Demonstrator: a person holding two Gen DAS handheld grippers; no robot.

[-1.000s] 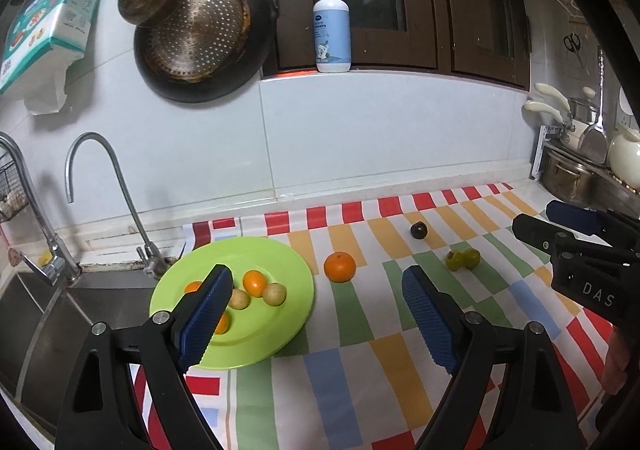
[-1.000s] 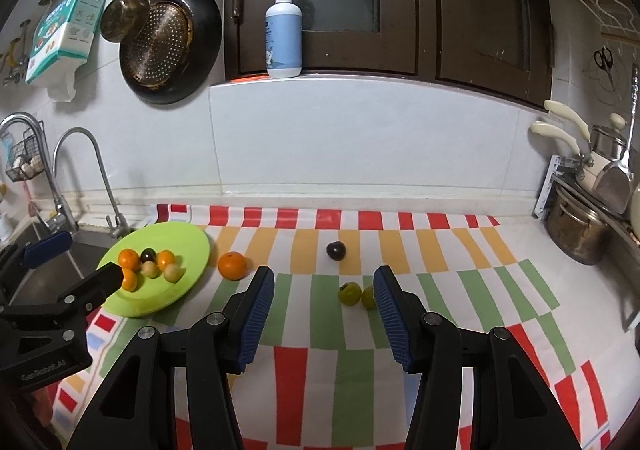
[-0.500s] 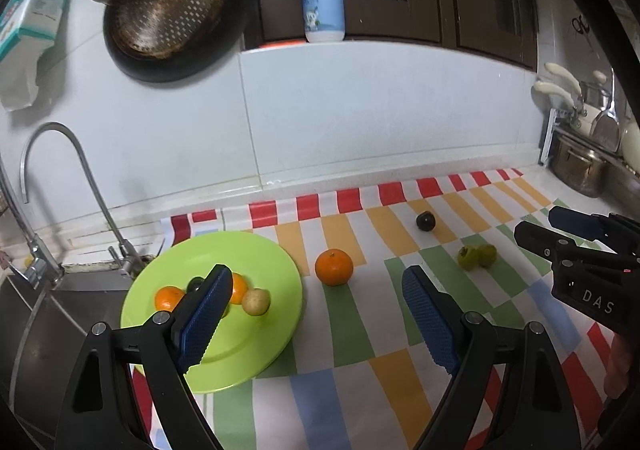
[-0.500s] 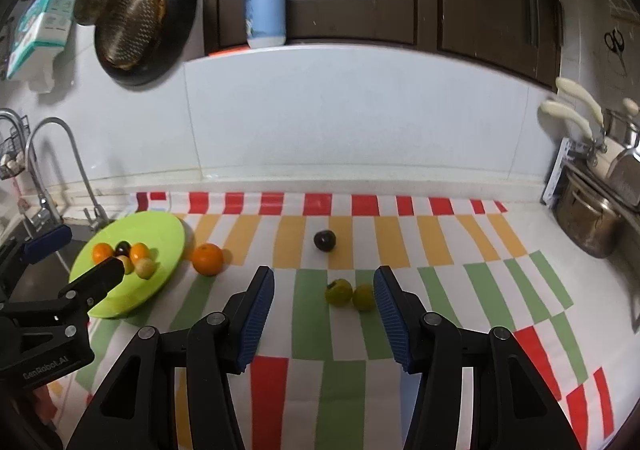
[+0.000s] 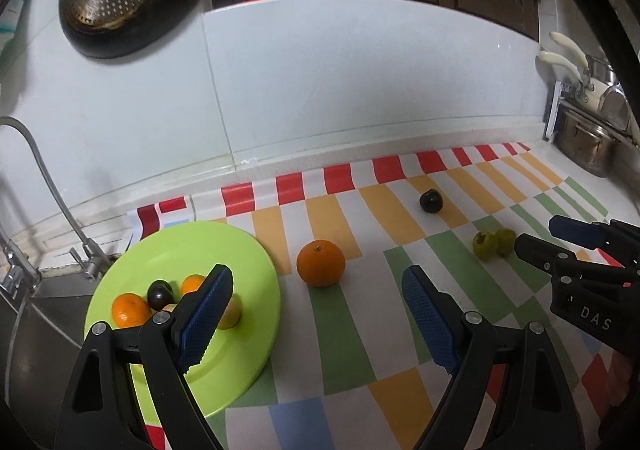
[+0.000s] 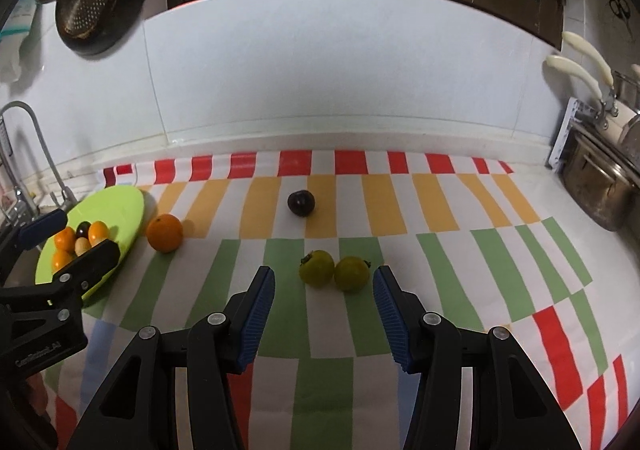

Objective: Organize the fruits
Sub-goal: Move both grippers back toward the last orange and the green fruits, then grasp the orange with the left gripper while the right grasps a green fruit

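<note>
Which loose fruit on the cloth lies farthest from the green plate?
The right-hand one of the two green fruits; the orange sits beside the plate, the dark plum between.

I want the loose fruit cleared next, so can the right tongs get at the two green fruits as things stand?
Probably yes. The right tongs are open and empty, and the two green fruits lie just ahead of their tips on the striped cloth with nothing between. The fruits touch, so taking just one may nudge the other.

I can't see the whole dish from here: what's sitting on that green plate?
On the green plate lie small oranges, a dark plum-like fruit and pale yellowish fruits. The left claw covers part of the pile, so an exact count is unclear.
</note>
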